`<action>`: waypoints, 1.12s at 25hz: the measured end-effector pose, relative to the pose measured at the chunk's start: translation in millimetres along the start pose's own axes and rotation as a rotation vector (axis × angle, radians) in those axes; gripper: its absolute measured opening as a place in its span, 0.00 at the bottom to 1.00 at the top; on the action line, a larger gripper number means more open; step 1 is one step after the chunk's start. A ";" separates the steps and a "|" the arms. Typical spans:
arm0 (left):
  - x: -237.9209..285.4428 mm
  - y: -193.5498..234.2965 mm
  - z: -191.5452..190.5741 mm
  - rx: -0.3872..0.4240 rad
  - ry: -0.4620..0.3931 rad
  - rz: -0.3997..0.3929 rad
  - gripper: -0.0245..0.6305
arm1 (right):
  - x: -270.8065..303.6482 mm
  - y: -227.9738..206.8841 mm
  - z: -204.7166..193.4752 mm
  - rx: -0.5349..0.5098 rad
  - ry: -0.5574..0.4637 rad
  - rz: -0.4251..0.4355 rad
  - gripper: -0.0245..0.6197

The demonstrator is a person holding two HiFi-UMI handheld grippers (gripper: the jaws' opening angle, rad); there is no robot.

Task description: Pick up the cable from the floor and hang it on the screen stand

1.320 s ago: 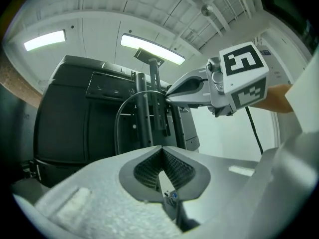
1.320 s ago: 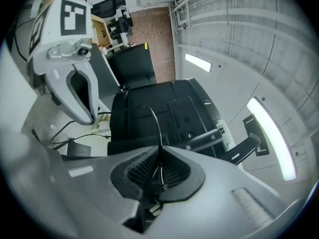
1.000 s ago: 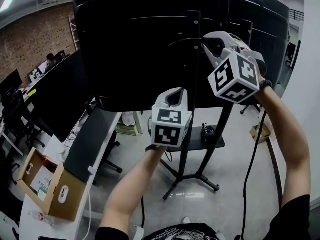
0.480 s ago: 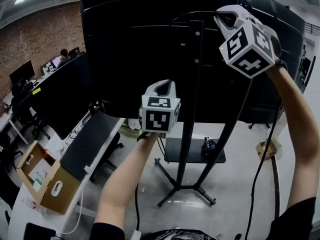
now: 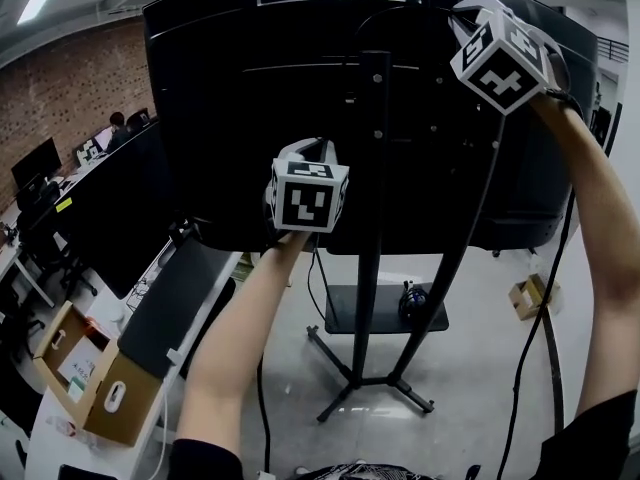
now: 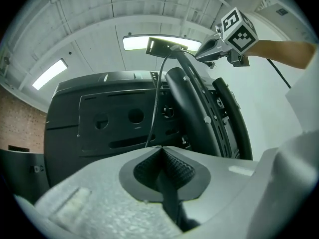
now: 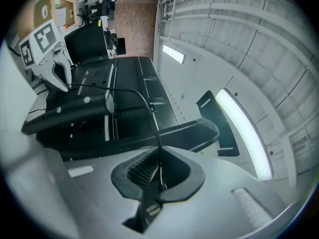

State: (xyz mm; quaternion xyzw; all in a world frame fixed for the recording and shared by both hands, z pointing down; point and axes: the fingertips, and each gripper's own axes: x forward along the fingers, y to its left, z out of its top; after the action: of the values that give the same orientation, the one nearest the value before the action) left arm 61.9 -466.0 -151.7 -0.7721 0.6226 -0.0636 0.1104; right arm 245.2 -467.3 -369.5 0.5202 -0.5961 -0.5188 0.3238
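Note:
The thin black cable (image 6: 154,103) runs taut from my left gripper (image 6: 160,151) up over the top of the screen stand (image 6: 192,103) to my right gripper (image 6: 219,44). Both grippers are shut on the cable. In the head view the left gripper (image 5: 310,150) is raised in front of the big black screen's back (image 5: 230,118), just left of the stand's pole (image 5: 372,218). The right gripper (image 5: 468,13) is held high at the screen's top right. From it the cable (image 5: 553,278) hangs down along my right arm. In the right gripper view the cable (image 7: 129,90) arcs from the right gripper (image 7: 159,158) to the left gripper (image 7: 60,78).
The stand has a low shelf (image 5: 350,313) with a dark round object (image 5: 413,303) and splayed feet on the pale floor. A desk at the left carries monitors (image 5: 120,198) and an open cardboard box (image 5: 105,388). A small box (image 5: 528,296) lies on the floor at the right.
Both grippers have risen with the cable. The right one went from beside the pole up to the screen's top right; the left climbed from waist of the screen to mid-height.

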 end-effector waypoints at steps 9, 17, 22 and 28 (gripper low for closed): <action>16.7 -22.8 27.0 0.064 -0.051 -0.046 0.04 | 17.3 -15.2 -60.1 0.020 0.121 0.006 0.07; 18.7 -23.5 29.8 0.061 -0.063 -0.030 0.04 | 13.1 -14.6 -86.1 0.010 0.114 -0.021 0.07; 18.9 -26.1 28.9 0.062 -0.062 -0.030 0.04 | 10.9 -26.1 -80.4 -0.006 0.089 -0.058 0.07; 16.3 -22.6 29.0 0.062 -0.062 -0.020 0.04 | 7.5 -43.9 -65.5 -0.051 0.056 -0.147 0.07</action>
State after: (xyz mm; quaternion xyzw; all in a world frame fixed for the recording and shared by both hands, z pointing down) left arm 93.7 -474.8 -174.8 -0.7761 0.6088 -0.0599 0.1528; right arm 316.5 -489.4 -396.1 0.5684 -0.5337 -0.5413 0.3148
